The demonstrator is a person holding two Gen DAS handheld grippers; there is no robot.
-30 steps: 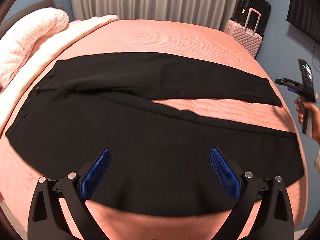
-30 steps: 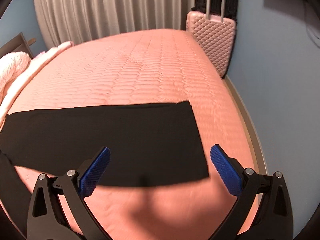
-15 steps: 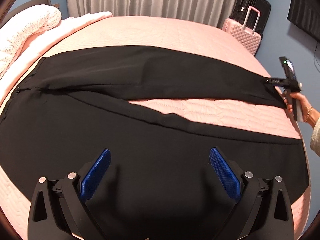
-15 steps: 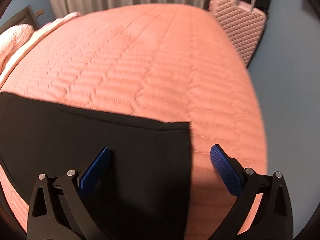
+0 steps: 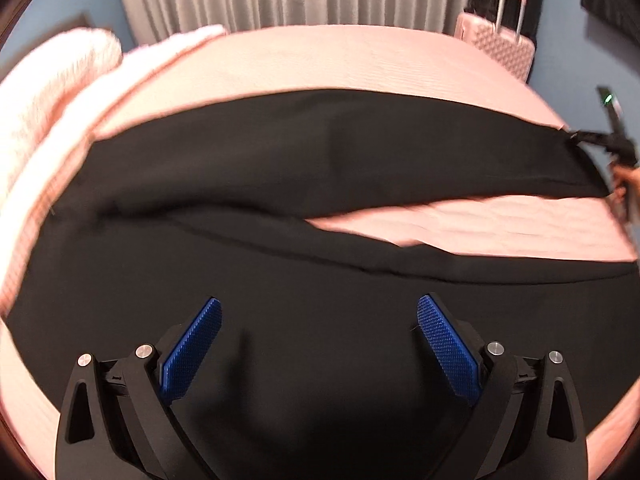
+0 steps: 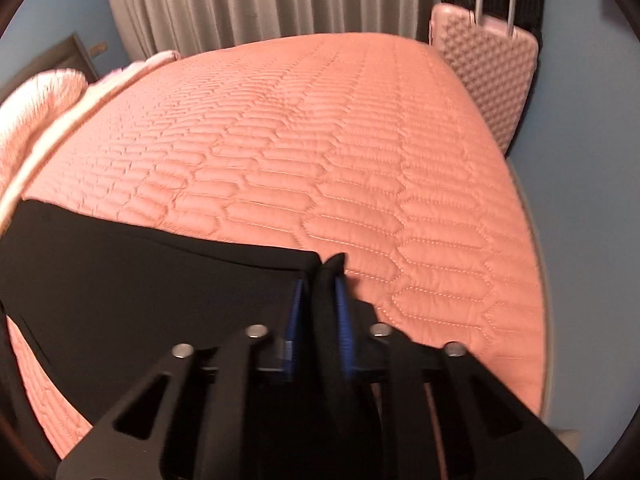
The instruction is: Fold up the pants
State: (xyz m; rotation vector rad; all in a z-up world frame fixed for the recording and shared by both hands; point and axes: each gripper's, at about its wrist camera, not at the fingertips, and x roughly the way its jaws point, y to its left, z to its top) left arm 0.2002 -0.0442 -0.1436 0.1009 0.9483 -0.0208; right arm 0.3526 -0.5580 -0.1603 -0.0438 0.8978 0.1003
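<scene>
1. Nearest in the left wrist view, the left gripper (image 5: pixel 318 332) hangs over the near leg of the black pants (image 5: pixel 280 264), its blue pads (image 5: pixel 190 354) spread wide with nothing between them.
2. Nearest in the right wrist view, the right gripper (image 6: pixel 318 304) has its pads (image 6: pixel 344 312) drawn narrow, pinching a bunched fold of the pants (image 6: pixel 140 280) at the hem corner of the far leg.
3. Only the left view shows both legs: they lie across the pink quilted bedspread (image 5: pixel 340 60) and part toward the right, with a wedge of quilt between them. It also shows the right gripper (image 5: pixel 612 146) small at the far leg's end, at the bed's right edge.
4. Only the right view shows the pinch up close, with the lifted corner standing between the pads.
5. Beyond the far leg a broad stretch of bedspread (image 6: pixel 320 140) lies bare up to the curtain (image 6: pixel 260 0). The right edge of the bed drops off near the grip.
6. Farther off, a pale blanket (image 5: pixel 52 92) is heaped at the left, and a pink suitcase (image 6: pixel 492 72) stands by the far right corner.
7. Half a second ago the right pads stood wide over the flat hem; now they are closed on it. The left gripper has moved closer in, with the pants filling more of its view.
</scene>
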